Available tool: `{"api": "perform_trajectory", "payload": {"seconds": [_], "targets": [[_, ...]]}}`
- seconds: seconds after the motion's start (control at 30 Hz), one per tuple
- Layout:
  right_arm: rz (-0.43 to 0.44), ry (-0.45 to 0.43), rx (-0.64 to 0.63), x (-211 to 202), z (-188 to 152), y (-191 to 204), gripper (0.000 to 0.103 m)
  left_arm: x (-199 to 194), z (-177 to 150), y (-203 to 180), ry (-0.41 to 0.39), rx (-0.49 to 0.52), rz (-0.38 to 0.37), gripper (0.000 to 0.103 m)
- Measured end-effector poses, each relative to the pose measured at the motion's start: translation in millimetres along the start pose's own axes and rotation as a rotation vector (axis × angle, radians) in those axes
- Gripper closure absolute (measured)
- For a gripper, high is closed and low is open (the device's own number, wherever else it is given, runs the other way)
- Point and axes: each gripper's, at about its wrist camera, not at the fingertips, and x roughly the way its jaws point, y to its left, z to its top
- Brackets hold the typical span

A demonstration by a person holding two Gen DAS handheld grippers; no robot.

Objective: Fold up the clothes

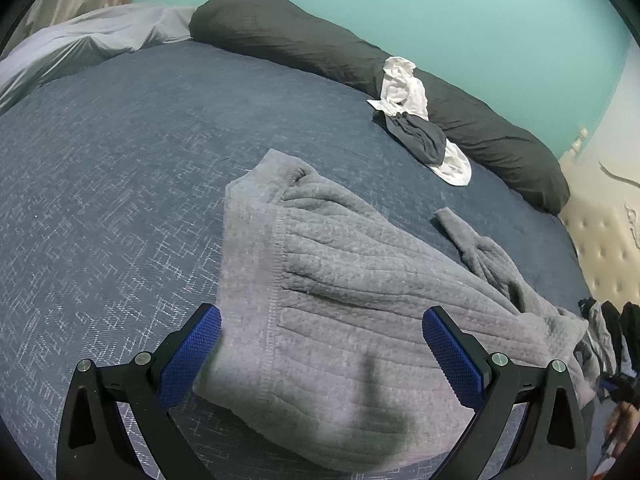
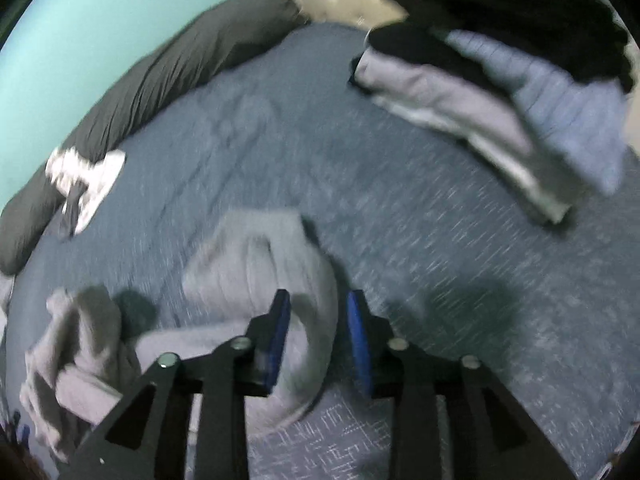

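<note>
Lying rumpled, the soft, thick gray sweater (image 1: pixel 340 280) suits hem grips at six o'clock; left gripper (image 1: pixel 322 356) gapes wide and empty, right gripper (image 2: pixel 318 336) half-open around a fold.

left tongs (image 1: pixel 322 354): held open above grey fleece garment (image 1: pixel 344 300) | garment: spread on blue bed (image 1: pixel 100 168) | white and dark clothes (image 1: pixel 420 120): heaped against dark bolster (image 1: pixel 300 40)

I can read no text, label, brand, number or sign on anything in either of my views.
</note>
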Motion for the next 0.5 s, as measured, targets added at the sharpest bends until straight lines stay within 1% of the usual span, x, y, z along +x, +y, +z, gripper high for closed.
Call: {"api": "perform_trajectory", "payload": {"seconds": [0.03, 0.07, 0.2, 0.27, 0.33, 0.4, 0.5], "targets": [[0.0, -0.023, 0.003, -6.3, 2.9, 3.7, 0.07, -0.4, 0.0, 0.1, -0.001, -0.001, 0.0, 0.0], [0.032, -0.028, -0.015, -9.7, 6.8, 11.2, 0.068, -0.9, 0.0, -0.2, -0.002, -0.001, -0.001, 0.0], [0.184, 0.021, -0.135, -4.1, 15.8, 67.2, 0.057, -1.1, -0.5, -1.1, -0.001, 0.003, 0.0, 0.0], [0.284, 0.09, -0.199, 10.5, 19.4, 110.1, 0.045, -1.2, -0.4, -1.0, -0.002, 0.001, 0.001, 0.0], [0.36, 0.176, -0.277, 29.7, 18.8, 157.6, 0.044, -1.2, -0.2, -1.1, -0.002, 0.0, 0.002, 0.0], [0.376, 0.246, -0.382, 48.0, 14.9, 207.2, 0.044, -0.9, -0.1, -1.1, -0.001, 0.0, 0.001, 0.0], [0.372, 0.279, -0.515, 68.1, 5.9, 264.2, 0.044, -0.3, 1.1, -0.2, -0.002, 0.0, 0.004, 0.0]]}}
